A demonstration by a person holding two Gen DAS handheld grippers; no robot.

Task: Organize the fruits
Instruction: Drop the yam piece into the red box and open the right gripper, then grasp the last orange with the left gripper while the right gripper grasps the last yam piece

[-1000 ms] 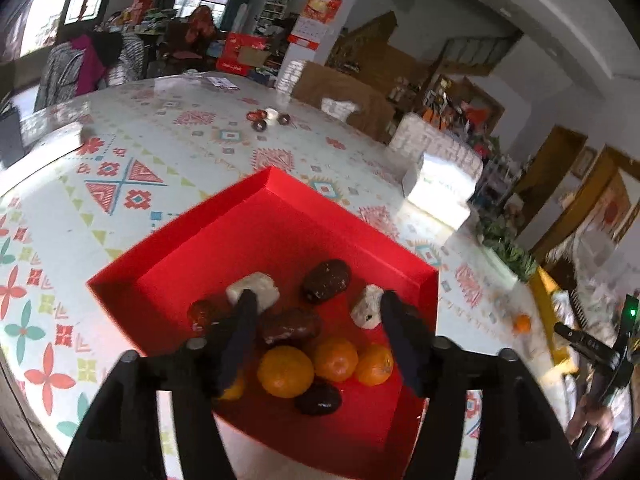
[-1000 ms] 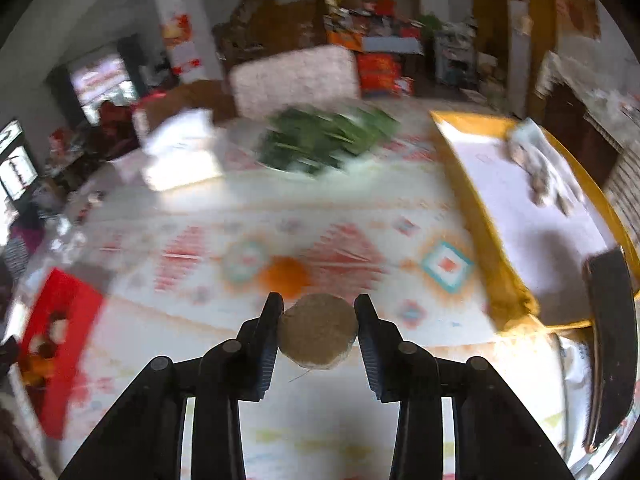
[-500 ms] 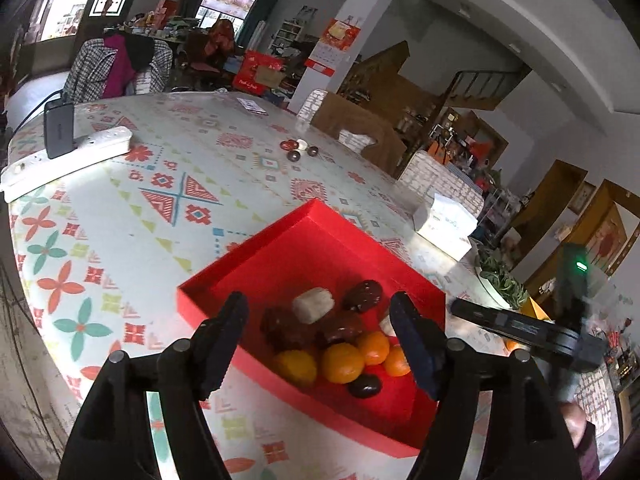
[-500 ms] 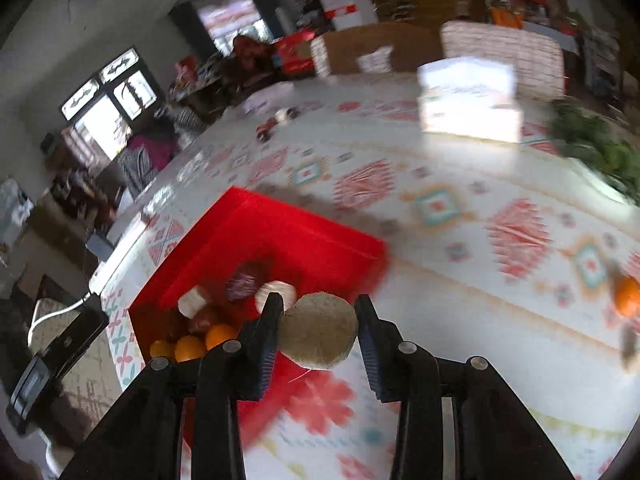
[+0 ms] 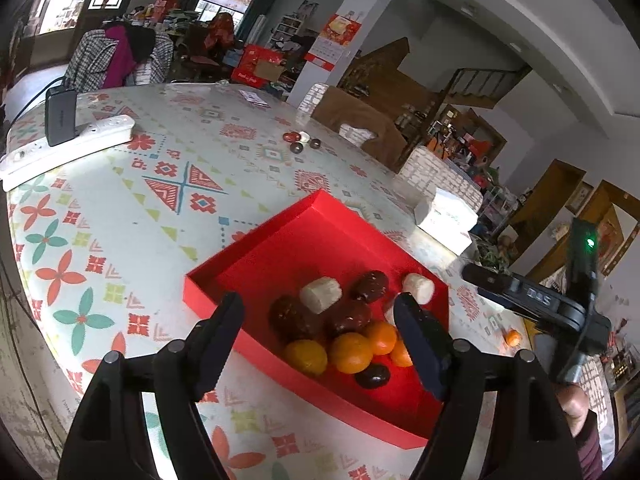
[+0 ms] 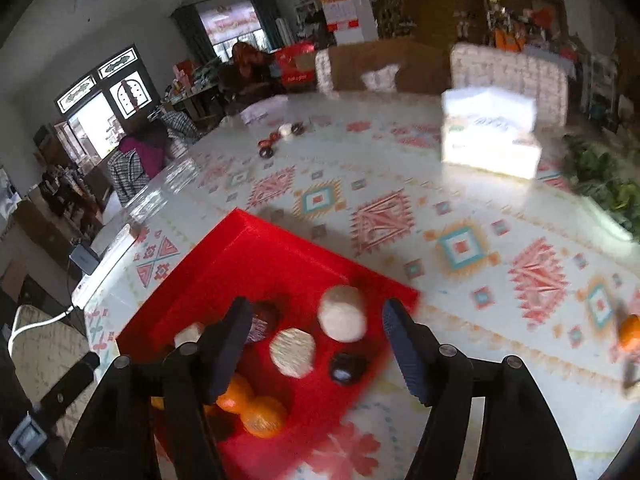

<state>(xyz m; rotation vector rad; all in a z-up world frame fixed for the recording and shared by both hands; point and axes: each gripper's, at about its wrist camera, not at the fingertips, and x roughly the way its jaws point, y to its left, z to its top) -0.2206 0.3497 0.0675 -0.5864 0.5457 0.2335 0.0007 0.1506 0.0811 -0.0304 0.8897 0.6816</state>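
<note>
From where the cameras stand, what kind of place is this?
Probably a lived-in family home, perhaps its dining room. A large table with a patterned cover holds a red fruit box and a tissue pack; a staircase rises behind cluttered shelves.

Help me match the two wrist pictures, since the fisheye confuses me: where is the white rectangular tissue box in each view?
Left wrist view: the white rectangular tissue box sits at middle right, on the table beyond the far corner of the red cardboard tray.
Right wrist view: the tissue box is at upper right, far beyond the tray.
Shared landmark: the red tray holding the fruit.
</note>
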